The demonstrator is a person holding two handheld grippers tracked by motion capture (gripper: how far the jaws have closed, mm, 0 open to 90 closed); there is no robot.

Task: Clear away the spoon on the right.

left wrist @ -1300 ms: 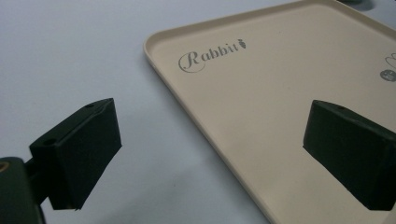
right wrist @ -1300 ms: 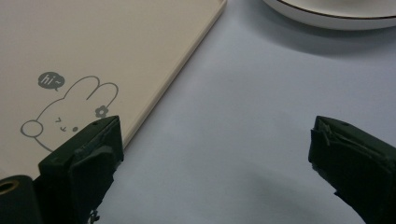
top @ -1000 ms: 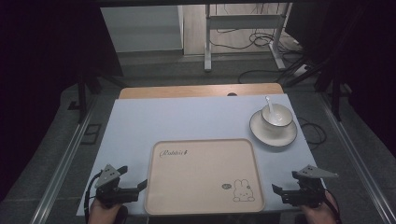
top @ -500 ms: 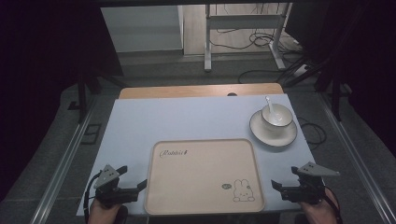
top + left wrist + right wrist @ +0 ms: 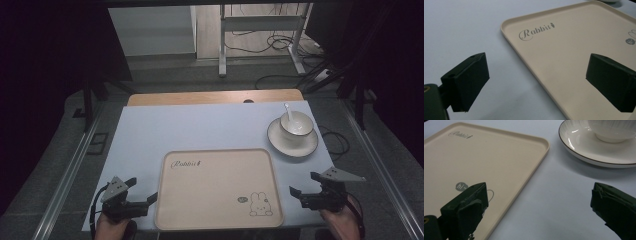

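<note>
Centrally, between both spread grippers, left (image 5: 150, 199) and right (image 5: 296, 194), lies a bare beige tray (image 5: 218, 220). Beyond the right gripper, a saucer (image 5: 292, 145) holds a cup (image 5: 296, 126) containing a spoon (image 5: 288, 112).

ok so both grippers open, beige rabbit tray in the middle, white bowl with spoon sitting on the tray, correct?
Not quite: in the high view the white bowl with spoon sits on a white saucer beside the beige rabbit tray, not on it. Left gripper and right gripper are open.

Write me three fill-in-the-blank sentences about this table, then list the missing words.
1. The word printed on the beige tray reads ____.
2. The cup stands on a ____.
3. In the cup leans a white ____.

Missing words: Rabbit; saucer; spoon
</note>
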